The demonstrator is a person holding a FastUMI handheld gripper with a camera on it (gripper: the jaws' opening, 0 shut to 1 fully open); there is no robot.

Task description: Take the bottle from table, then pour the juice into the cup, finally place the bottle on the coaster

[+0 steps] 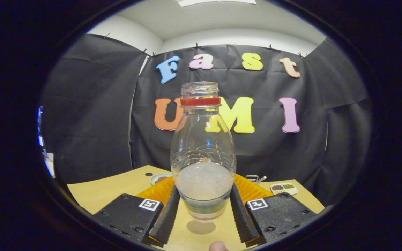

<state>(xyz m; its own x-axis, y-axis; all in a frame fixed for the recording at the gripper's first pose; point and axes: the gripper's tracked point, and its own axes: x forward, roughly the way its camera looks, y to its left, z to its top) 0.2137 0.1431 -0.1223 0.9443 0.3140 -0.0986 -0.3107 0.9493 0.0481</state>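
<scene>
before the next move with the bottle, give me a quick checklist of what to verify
1. Grip: the gripper has both fingers pressed on the clear plastic bottle with the red neck ring: ok.
2. Bottle lifted off the wooden table, shadow beneath it: ok.
3. Bottle upright: ok.
4. Cap off, mouth open for pouring: ok.
5. Pale liquid in the lower part: ok.
6. Cup location: cannot tell.

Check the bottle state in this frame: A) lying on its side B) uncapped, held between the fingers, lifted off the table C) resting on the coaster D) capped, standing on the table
B: the bottle has an open neck, both gripper fingers press its sides, and its shadow falls on the table beneath it.
</scene>
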